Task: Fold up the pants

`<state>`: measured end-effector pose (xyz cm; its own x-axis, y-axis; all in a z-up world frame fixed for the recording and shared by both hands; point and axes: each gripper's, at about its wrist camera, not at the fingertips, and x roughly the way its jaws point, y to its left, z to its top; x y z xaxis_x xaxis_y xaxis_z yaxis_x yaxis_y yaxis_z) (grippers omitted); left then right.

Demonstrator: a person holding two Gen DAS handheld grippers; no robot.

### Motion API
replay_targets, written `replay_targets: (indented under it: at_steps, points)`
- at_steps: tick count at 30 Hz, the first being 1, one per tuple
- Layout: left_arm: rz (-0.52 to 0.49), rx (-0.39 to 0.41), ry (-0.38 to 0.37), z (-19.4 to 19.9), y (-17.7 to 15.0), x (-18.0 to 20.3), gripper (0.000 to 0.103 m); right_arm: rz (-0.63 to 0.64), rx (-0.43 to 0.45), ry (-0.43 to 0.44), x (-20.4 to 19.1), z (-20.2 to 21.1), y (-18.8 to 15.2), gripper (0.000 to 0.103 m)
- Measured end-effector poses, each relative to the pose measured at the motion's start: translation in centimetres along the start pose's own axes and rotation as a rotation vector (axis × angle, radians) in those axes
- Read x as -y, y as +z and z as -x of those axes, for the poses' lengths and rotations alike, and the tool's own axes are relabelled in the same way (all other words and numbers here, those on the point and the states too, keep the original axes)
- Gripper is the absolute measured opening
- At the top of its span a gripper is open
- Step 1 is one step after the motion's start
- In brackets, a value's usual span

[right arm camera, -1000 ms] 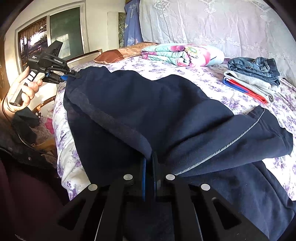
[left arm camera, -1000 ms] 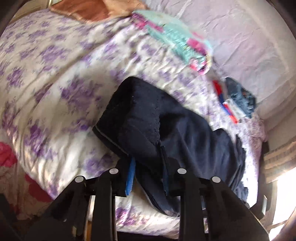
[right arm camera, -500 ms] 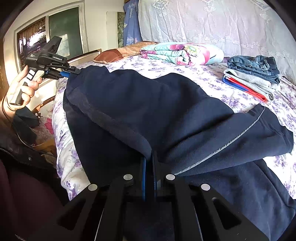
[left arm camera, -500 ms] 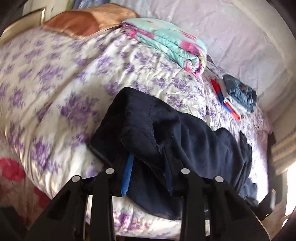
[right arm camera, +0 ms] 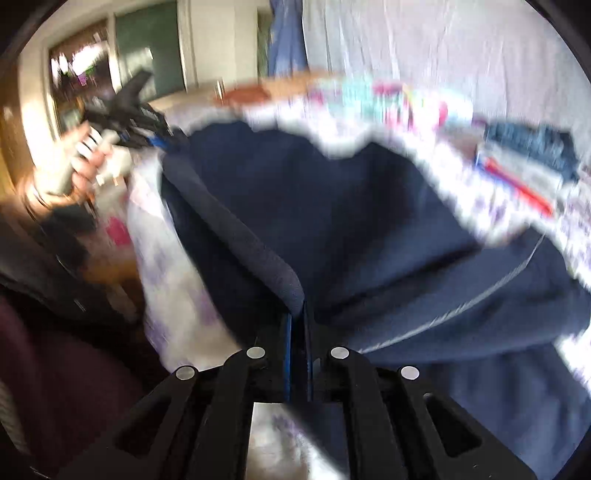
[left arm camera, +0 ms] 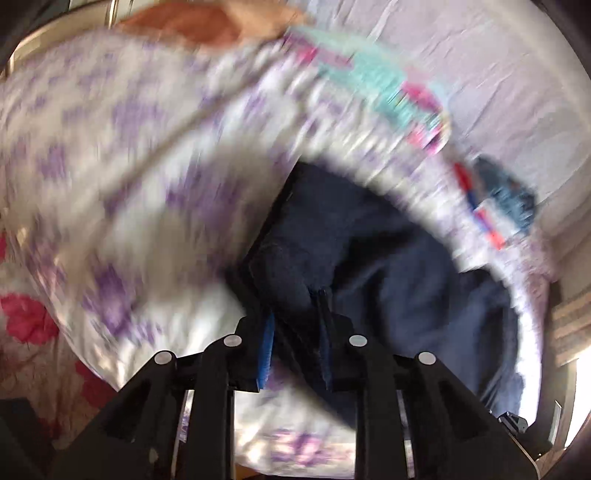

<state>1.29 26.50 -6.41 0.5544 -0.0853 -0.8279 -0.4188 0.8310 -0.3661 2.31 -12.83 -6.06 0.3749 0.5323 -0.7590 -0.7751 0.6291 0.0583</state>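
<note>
Dark navy pants (right arm camera: 332,206) lie spread over the flowered bedspread (left arm camera: 110,147), one leg folded across to the right. My right gripper (right arm camera: 298,314) is shut on the thick waistband edge nearest me. In the left wrist view the pants (left arm camera: 388,258) run away to the right, and my left gripper (left arm camera: 295,310) has a bunched fold of their edge between its blue pads, jaws closing tight on it. The right wrist view also shows the left gripper (right arm camera: 162,142) at the pants' far left corner, held by a hand (right arm camera: 88,158). Both views are blurred.
A folded floral blanket (left arm camera: 388,85) and a brown pillow (left arm camera: 207,22) lie at the head of the bed. A stack of folded clothes topped with jeans (right arm camera: 532,147) sits at the right. A window (right arm camera: 85,74) and a dark sleeve (right arm camera: 44,258) are on the left.
Both views have gone blurred with motion. The left pads stand a little closer together on the fold of cloth. The right gripper keeps its hold on the waistband.
</note>
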Motion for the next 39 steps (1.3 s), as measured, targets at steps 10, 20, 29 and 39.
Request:
replay_targets:
  at_steps: [10, 20, 29, 39]
  points:
    - [-0.285, 0.32, 0.139, 11.4, -2.2, 6.7, 0.039, -0.177, 0.217, -0.223, 5.3, 10.2, 3.0, 0.08]
    - [-0.633, 0.041, -0.113, 0.2, -9.0, 21.1, 0.052, -0.553, -0.151, -0.525, 19.9, 0.2, 8.9, 0.084]
    - [-0.659, -0.041, -0.141, -3.6, -11.7, 20.7, 0.056, -0.563, 0.106, -0.589, 17.8, 9.5, 2.6, 0.005]
    - [-0.67, -0.042, -0.168, -3.1, -12.5, 20.6, 0.064, -0.988, 0.401, -0.507, 11.4, 14.4, -19.1, 0.026]
